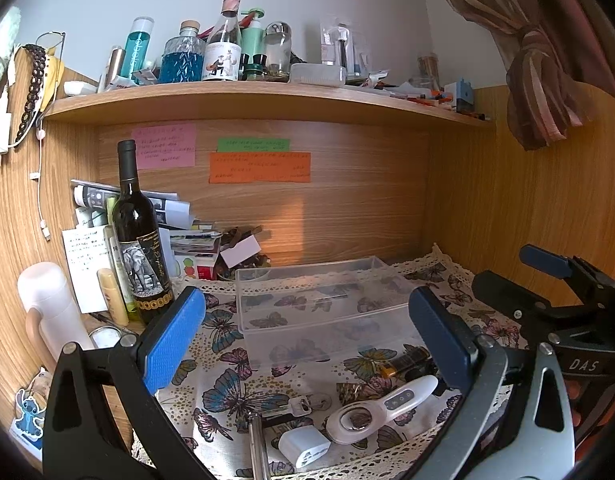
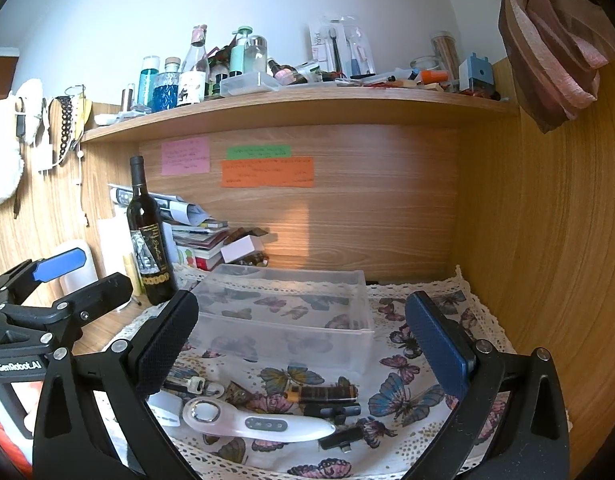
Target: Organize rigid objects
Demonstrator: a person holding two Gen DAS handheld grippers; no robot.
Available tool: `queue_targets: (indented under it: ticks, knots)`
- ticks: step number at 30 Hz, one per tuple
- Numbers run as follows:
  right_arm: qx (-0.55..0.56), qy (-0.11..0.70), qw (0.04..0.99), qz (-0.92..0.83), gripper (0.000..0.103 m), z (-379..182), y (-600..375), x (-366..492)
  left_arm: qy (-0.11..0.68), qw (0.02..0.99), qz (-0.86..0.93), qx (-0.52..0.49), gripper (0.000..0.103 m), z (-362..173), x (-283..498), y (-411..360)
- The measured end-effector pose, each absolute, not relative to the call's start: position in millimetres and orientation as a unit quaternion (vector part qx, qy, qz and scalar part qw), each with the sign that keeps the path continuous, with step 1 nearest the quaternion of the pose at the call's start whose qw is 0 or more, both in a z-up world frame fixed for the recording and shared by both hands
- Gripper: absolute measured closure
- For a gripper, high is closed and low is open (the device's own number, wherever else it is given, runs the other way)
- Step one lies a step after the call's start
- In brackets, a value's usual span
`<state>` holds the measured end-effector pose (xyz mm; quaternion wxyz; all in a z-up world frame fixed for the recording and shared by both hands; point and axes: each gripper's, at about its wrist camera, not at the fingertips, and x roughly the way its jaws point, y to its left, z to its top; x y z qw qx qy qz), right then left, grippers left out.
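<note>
A clear plastic box [image 1: 319, 312] [image 2: 283, 316] stands empty on the butterfly cloth [image 1: 235, 396] [image 2: 403, 396]. In front of it lie a white handheld device with a ring head [image 1: 381, 406] [image 2: 255, 424], a white charger plug [image 1: 303, 446] [image 2: 163, 408], a black and gold lighter [image 1: 407, 362] [image 2: 323, 392], a key [image 1: 303, 404] [image 2: 195, 385], a metal rod [image 1: 258, 446] and small black parts [image 2: 339, 438]. My left gripper [image 1: 307, 340] is open and empty above them. My right gripper [image 2: 303, 344] is open and empty too; it also shows at the left wrist view's right edge [image 1: 547, 276].
A dark wine bottle [image 1: 141, 240] [image 2: 149, 236], a white flask [image 1: 51, 308], tubes and a stack of papers and books [image 1: 179, 224] stand at the left back. A wooden shelf [image 1: 267, 100] [image 2: 299, 106] crowded with bottles hangs above. Wooden walls close in behind and right.
</note>
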<state>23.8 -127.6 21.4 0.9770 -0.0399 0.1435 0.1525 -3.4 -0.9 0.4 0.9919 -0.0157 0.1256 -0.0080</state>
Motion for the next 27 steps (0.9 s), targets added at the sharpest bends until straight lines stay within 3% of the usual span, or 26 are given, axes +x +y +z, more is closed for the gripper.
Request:
queue_targets:
  ticks: [27]
  knots:
    - [-0.032,0.145,0.977,0.154,0.000,20.6,-127.4,22.9,0.128,0.992,-0.012,-0.014,0.000,1.5,-3.1,-4.9]
